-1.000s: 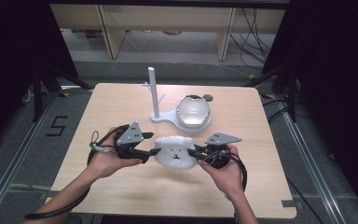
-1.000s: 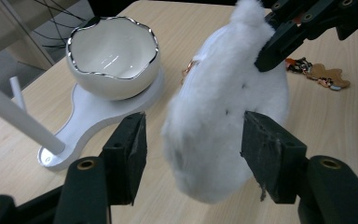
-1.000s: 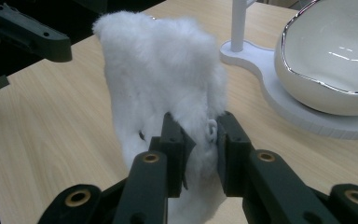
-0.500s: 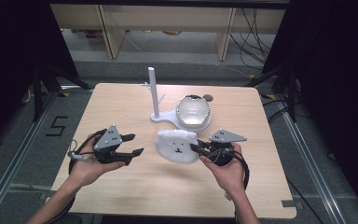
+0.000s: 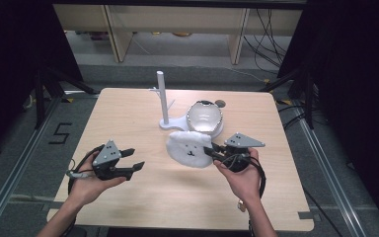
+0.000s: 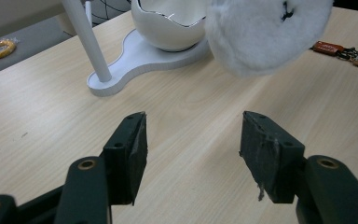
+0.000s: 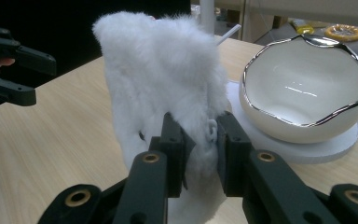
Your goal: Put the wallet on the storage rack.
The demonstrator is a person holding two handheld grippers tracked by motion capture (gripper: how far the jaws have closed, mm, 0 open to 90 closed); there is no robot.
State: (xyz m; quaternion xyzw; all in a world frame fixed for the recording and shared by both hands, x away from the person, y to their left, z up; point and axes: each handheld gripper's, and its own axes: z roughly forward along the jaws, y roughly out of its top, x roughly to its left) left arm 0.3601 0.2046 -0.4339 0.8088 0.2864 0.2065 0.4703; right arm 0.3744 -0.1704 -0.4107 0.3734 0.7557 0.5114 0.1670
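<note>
A white fluffy plush piece (image 5: 190, 148) with a small dark stitched face hangs just above the table's middle, and my right gripper (image 5: 212, 150) is shut on its edge. In the right gripper view the jaws (image 7: 200, 140) pinch the fur (image 7: 158, 79) between the pads. My left gripper (image 5: 135, 159) is open at the left, a hand's width from the plush, with nothing between its jaws (image 6: 193, 135). In the left gripper view the plush (image 6: 265, 32) hangs ahead, above the tabletop.
Behind the plush stands a white base with an upright post (image 5: 162, 96) and a white silver-rimmed bowl (image 5: 205, 117). A bunch of keys (image 6: 349, 53) lies on the wooden table (image 5: 128, 113) past the bowl. Shelving and cables lie beyond the far edge.
My left gripper has drawn away from the plush to the left and toward the near edge. The right gripper keeps its grip and has barely moved.
</note>
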